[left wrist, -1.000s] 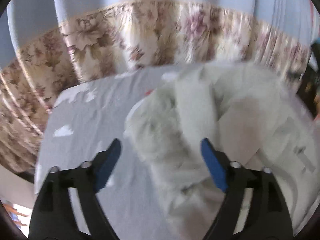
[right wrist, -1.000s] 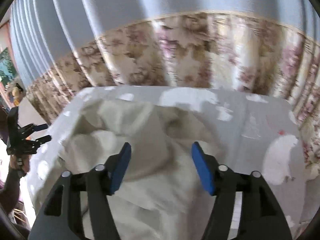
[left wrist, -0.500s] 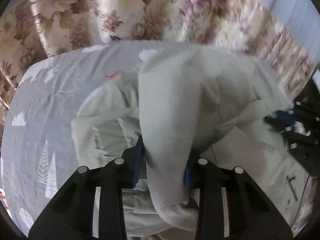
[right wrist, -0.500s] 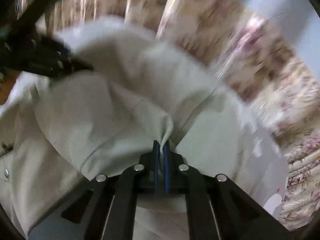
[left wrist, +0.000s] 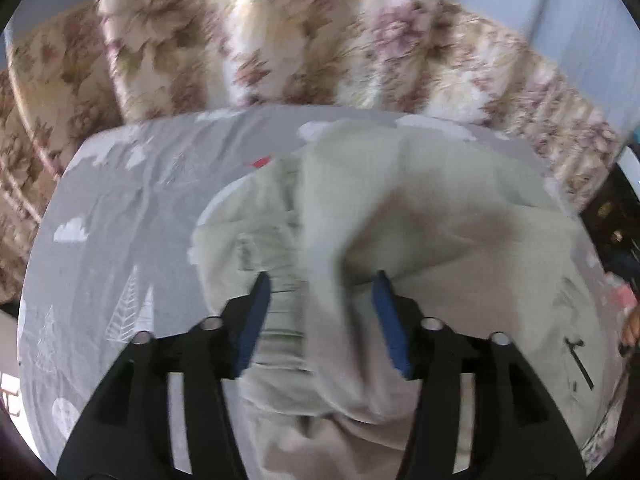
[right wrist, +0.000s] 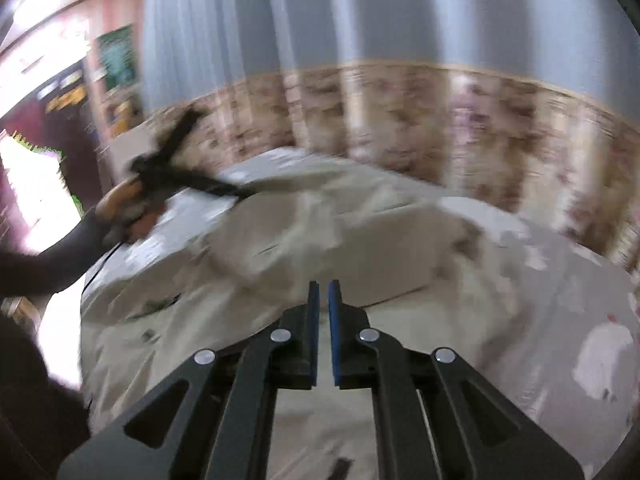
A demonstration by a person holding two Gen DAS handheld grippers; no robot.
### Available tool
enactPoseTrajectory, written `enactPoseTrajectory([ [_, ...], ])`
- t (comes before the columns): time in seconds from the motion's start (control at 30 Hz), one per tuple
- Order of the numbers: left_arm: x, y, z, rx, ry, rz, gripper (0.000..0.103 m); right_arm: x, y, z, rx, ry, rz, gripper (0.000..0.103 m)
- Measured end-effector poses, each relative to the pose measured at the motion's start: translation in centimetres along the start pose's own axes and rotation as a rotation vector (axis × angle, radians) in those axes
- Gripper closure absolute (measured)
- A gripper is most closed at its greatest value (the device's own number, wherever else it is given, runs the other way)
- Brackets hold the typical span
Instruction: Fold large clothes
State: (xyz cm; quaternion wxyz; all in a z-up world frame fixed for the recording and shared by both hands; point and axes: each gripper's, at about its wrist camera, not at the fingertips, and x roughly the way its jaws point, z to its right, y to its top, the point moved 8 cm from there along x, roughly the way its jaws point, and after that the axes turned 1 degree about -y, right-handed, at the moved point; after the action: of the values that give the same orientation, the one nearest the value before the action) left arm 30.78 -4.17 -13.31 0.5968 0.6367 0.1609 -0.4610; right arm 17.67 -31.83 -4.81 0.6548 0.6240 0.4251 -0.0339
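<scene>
A large pale beige garment (left wrist: 420, 216) lies crumpled on the grey patterned sheet (left wrist: 120, 208). My left gripper (left wrist: 320, 284) is open, its blue pads on either side of a raised fold of the garment, with cloth lying loose between them. In the right wrist view the garment (right wrist: 320, 240) spreads over the table and my right gripper (right wrist: 323, 292) is shut with nothing between its pads, above the cloth. The left gripper also shows there, blurred, at the garment's far left edge (right wrist: 176, 172).
A floral and blue curtain (left wrist: 280, 52) hangs close behind the table. The sheet's white cloud and tree prints (right wrist: 600, 348) show on the bare right side. Dark furniture (left wrist: 616, 216) stands at the right edge. A doorway (right wrist: 32, 184) lies far left.
My left gripper has opened and let go of the fold it held. My right gripper has lost the cloth it pinched and pulled back, staying shut. The garment has dropped onto the table.
</scene>
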Motion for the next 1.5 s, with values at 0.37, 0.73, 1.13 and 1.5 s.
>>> enactPoseTrajectory([
  [0.37, 4.0, -1.6, 7.4, 0.11, -0.095, -0.125, 0.103, 11.8, 0.1, 0.0, 0.101, -0.084, -0.233, 0.05],
  [0.73, -1.9, -5.0, 3.9, 0.166, 0.079, 0.025, 0.017, 1.2, -3.3, 6.1, 0.223, -0.256, -0.129, 0.04],
  [1.13, 3.2, -1.4, -8.6, -0.177, 0.065, -0.042, 0.008, 6.7, -4.0, 15.9, 0.542, -0.198, -0.174, 0.034],
  [1.5, 11.8, 2.8, -7.2, -0.194, -0.073, -0.133, 0.084, 12.8, -4.1, 15.4, 0.67, 0.0, -0.155, 0.079],
])
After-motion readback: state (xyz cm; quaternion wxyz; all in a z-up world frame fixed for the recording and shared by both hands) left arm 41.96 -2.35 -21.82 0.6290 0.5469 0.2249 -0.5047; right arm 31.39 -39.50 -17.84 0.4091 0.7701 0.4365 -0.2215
